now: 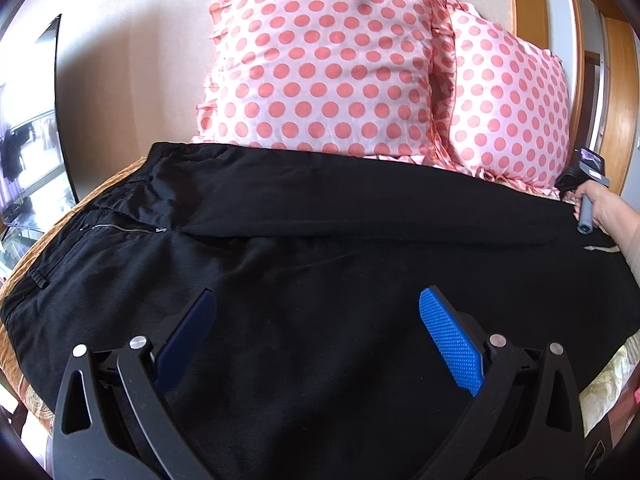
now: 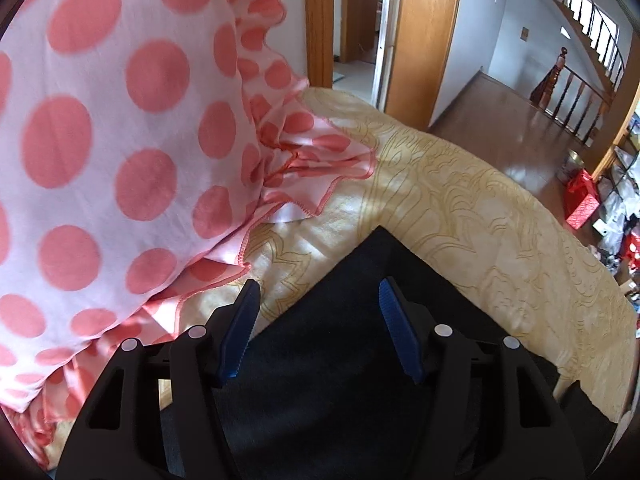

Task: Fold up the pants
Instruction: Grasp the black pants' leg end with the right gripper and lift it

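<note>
Where pants point(image 2: 360, 264) corner ends, bedspread point(image 2: 480, 208) lies bare.

Sunlit wood floor point(image 2: 508, 128), stair railing point(image 2: 576, 92), wooden doorframes point(image 2: 320, 24).

This is a bedroom in a home. Two pink, frilled, polka-dot pillows point(image 1: 320, 64) lean at the head of a bed under a yellow patterned bedspread point(image 2: 460, 200). Beyond its far edge are a wooden door frame point(image 2: 424, 40) and a wooden stair banister point(image 2: 576, 84).
</note>
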A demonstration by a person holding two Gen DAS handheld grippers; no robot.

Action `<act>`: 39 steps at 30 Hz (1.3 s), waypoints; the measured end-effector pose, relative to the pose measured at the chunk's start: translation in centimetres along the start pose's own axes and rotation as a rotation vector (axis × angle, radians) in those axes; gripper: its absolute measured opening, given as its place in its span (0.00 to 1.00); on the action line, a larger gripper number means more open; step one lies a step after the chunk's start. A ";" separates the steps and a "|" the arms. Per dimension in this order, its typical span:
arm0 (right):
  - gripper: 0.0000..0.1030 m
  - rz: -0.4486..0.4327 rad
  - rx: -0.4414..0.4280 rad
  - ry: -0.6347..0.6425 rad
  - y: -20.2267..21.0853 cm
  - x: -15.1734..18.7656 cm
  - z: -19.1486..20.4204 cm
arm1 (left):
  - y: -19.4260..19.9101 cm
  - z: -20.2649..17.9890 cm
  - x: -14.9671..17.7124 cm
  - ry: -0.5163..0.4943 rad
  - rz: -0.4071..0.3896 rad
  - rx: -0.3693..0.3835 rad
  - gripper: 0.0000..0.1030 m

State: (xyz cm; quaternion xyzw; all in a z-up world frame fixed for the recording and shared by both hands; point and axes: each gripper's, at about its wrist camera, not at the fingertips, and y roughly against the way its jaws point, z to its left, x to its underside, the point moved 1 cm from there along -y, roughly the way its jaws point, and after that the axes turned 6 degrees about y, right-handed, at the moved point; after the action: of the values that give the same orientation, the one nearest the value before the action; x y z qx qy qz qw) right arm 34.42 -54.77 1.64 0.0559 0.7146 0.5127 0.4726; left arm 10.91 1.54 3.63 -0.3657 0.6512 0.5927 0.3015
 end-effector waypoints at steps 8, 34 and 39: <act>0.14 -0.037 -0.068 -0.017 0.8 0.9 -1.0 | 0.1 -0.2 0.1 -0.013 -0.012 0.000 0.98; 0.03 -0.187 -0.651 -0.084 15.6 22.5 -19.3 | 6.4 0.6 1.8 0.046 -0.103 0.091 0.98; 0.04 -0.110 -0.698 -0.140 14.1 23.3 -19.8 | 7.1 0.2 1.9 0.026 -0.113 0.089 0.98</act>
State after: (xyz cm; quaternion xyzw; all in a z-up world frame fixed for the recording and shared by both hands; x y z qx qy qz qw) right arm 1.52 -48.48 -1.17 -0.1125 0.4643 0.6947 0.5377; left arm 3.95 1.72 5.92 -0.3959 0.6592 0.5402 0.3419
